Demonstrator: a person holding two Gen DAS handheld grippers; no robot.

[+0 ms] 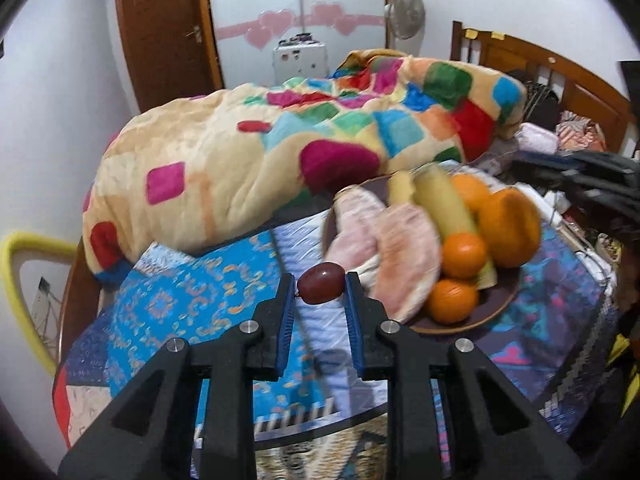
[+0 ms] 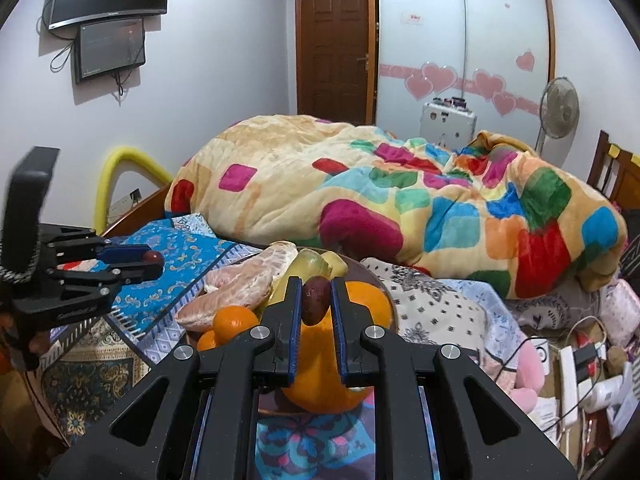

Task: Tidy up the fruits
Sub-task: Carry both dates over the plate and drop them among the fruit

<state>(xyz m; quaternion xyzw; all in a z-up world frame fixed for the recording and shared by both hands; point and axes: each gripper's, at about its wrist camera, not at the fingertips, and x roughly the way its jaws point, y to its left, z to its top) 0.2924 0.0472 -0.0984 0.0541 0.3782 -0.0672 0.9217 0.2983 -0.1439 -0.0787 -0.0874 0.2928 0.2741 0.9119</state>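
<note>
A dark plate [image 1: 476, 320] on the patterned cloth holds oranges [image 1: 464, 254], a large orange [image 1: 510, 232], pomelo pieces [image 1: 404, 252] and pale yellow fruit [image 1: 444, 196]. My left gripper [image 1: 321, 290] is shut on a red date [image 1: 321, 283], held above the cloth just left of the plate; it also shows in the right wrist view [image 2: 154, 264]. My right gripper [image 2: 316, 300] is shut on a dark red date [image 2: 315, 300], held above the large orange [image 2: 320, 364] on the plate.
A colourful blanket [image 1: 280, 152] is heaped on the bed behind the plate. Clutter, cables and a power strip [image 2: 572, 368] lie at the right. A yellow padded rail [image 1: 16, 280] stands at the left. A fan [image 2: 558, 106] stands by the wardrobe.
</note>
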